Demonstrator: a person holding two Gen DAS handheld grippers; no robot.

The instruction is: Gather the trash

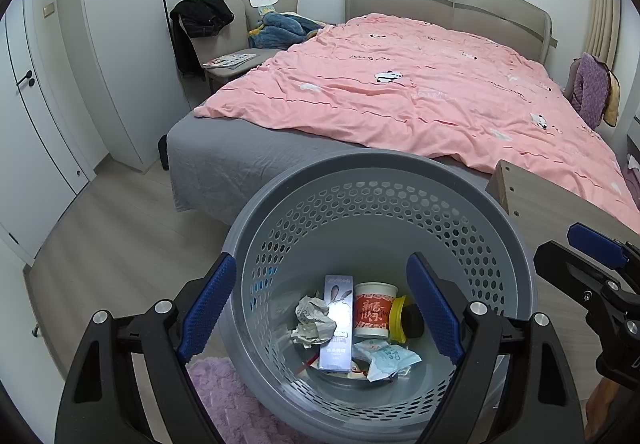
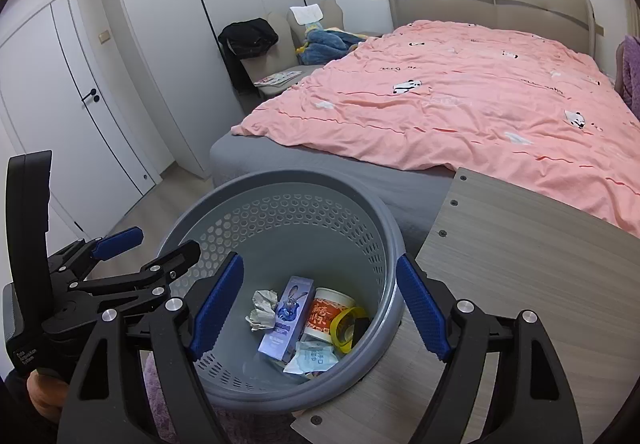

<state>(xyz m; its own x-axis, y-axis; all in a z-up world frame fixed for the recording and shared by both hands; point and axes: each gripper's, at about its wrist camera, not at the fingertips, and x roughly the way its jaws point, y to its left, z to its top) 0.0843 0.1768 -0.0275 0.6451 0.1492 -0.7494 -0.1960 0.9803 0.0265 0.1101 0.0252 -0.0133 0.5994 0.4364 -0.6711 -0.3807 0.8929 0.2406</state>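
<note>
Your left gripper (image 1: pixel 320 308) hangs over the grey basket (image 1: pixel 376 172) with its jaws spread wide and nothing between them. Inside the basket, from left to right, lie a crumpled paper (image 1: pixel 314 320), a purple carton (image 1: pixel 338 324), a red noodle cup (image 1: pixel 375 310) and a yellow tape roll (image 1: pixel 398 318), with a pale wrapper (image 1: pixel 390 358) in front. Your right gripper (image 2: pixel 320 308) is spread too, empty, above the basket beside the wooden tabletop (image 2: pixel 520 264). The bed (image 1: pixel 400 92) stands behind the basket.
</note>
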